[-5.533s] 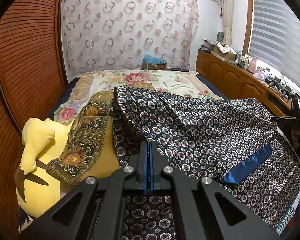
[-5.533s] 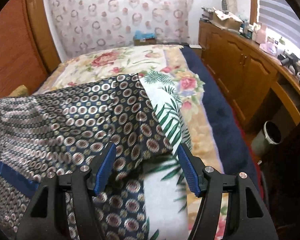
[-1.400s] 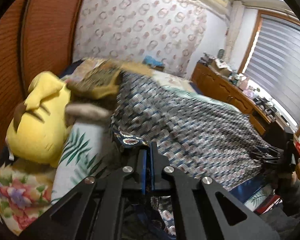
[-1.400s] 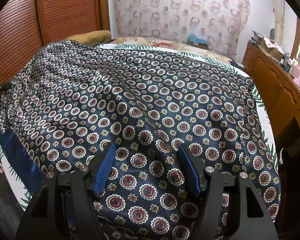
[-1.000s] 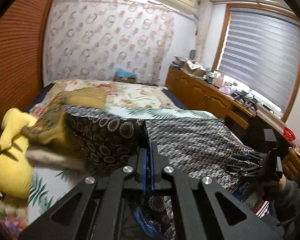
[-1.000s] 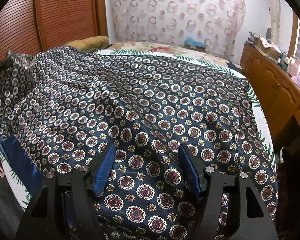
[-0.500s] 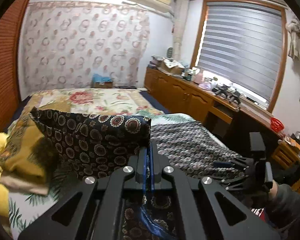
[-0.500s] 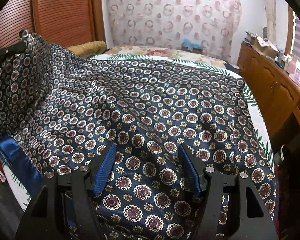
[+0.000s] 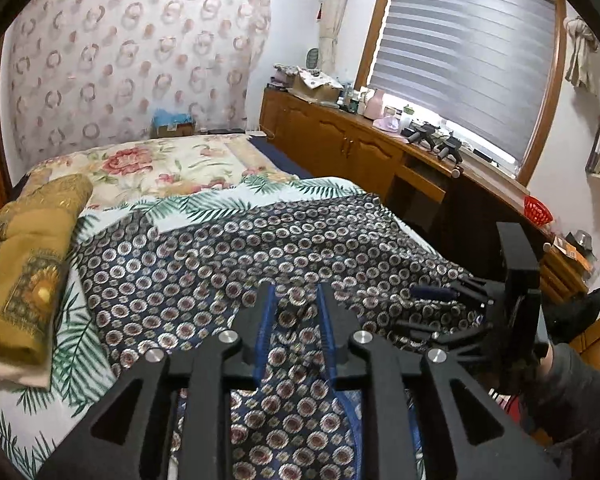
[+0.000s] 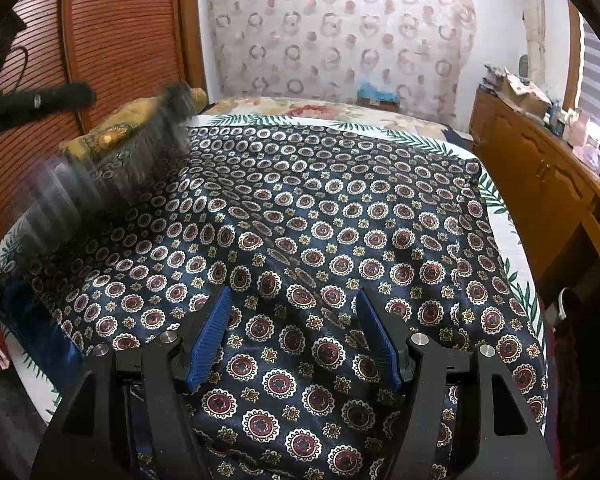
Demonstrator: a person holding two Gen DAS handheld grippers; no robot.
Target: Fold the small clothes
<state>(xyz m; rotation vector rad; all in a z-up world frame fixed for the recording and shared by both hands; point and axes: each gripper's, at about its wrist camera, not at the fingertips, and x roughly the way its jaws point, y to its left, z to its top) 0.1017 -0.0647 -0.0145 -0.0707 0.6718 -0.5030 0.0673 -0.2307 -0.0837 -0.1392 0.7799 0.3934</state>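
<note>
My left gripper (image 9: 294,298) is released, fingers parted a little, nothing pinched between them; the navy medallion-print garment (image 9: 228,264) lies under and ahead of my tips. My right gripper (image 10: 294,312) is spread wide above the same cloth, which lies across the palm-leaf sheet (image 10: 496,196) in front of it. Off to the left of my right fingers one edge of the garment is a blur, so I can't tell its shape. A mustard patterned cushion (image 9: 28,264) sits on the bed left of my left fingers, beside the garment's far edge.
</note>
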